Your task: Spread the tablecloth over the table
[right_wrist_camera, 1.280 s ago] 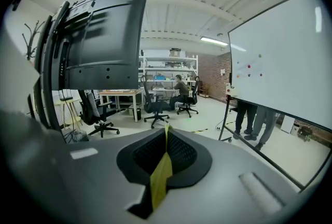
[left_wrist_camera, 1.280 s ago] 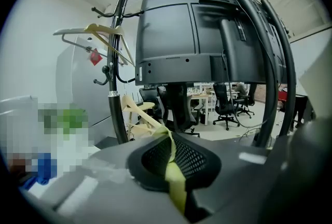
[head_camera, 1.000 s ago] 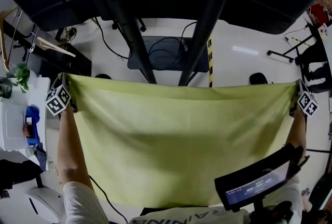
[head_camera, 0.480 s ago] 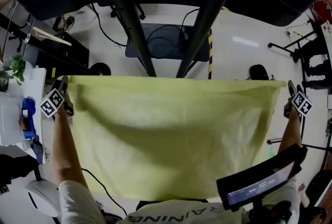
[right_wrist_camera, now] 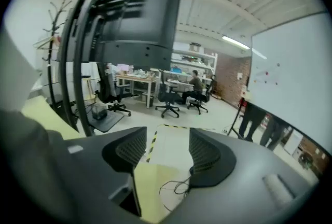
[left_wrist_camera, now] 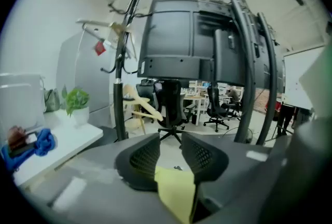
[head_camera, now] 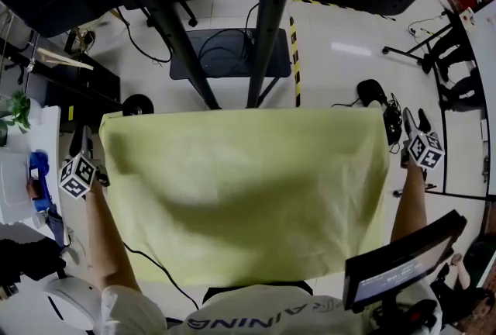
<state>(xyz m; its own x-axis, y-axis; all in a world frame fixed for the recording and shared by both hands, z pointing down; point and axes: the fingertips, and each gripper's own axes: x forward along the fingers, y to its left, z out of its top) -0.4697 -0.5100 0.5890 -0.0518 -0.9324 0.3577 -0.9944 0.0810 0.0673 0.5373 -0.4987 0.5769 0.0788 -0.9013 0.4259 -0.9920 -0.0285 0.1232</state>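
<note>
While left fingers (left_wrist_camera: 144,158), right fingers (right_wrist_camera: 127,150) close, tablecloth (head_camera: 248,194) shows low between each pair.

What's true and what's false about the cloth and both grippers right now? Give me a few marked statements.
1. The cloth is yellow-green. True.
2. The cloth is bunched in a heap. False: it lies spread wide between the two grippers.
3. The left gripper is clamped shut. False: its jaws stand apart and are closing, with a cloth corner low between them.
4. The right gripper has its jaws apart. True: they are closing, and cloth shows low between them.
5. A plant stands off to the left. True.
</note>
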